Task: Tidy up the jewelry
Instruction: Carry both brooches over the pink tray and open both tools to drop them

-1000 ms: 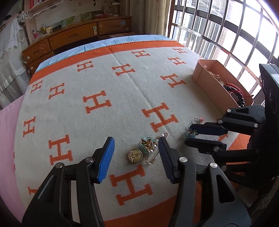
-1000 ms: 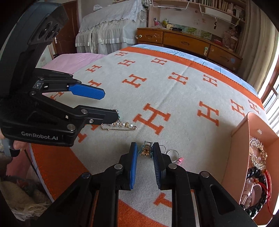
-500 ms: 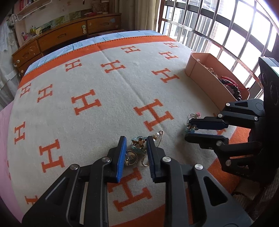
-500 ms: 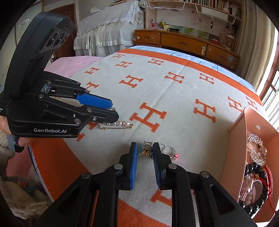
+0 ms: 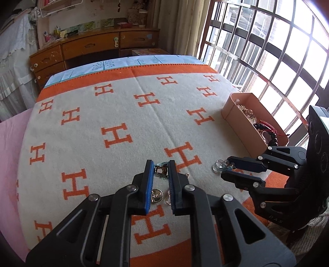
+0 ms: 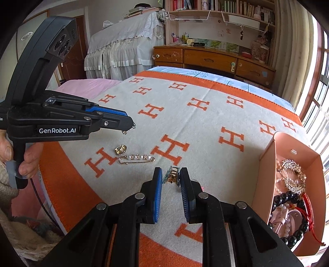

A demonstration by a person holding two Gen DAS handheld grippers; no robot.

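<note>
We've got our left claw (image 5: 161, 167), which just finished closing, clamped on a small hair clip (image 5: 160, 168), and our right claw (image 6: 171, 176) pinching another little clip (image 6: 172, 177), both near the blanket's (image 5: 123, 115) front edge; the pearl pin (image 6: 136, 158) lies beside them, the pink box (image 6: 267, 164) at the window-side edge.

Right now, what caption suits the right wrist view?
Right tongs pinch a small hair clip above the blanket, beside the jewelry box.

A cream blanket (image 5: 127, 115) with orange H letters covers the bed, a blue sheet (image 5: 123, 63) shows at its far edge, a wooden dresser (image 6: 209, 58) stands behind that edge, a barred window (image 5: 267, 51) is beside the bed, and bookshelves (image 6: 226, 8) hang above the dresser.
</note>
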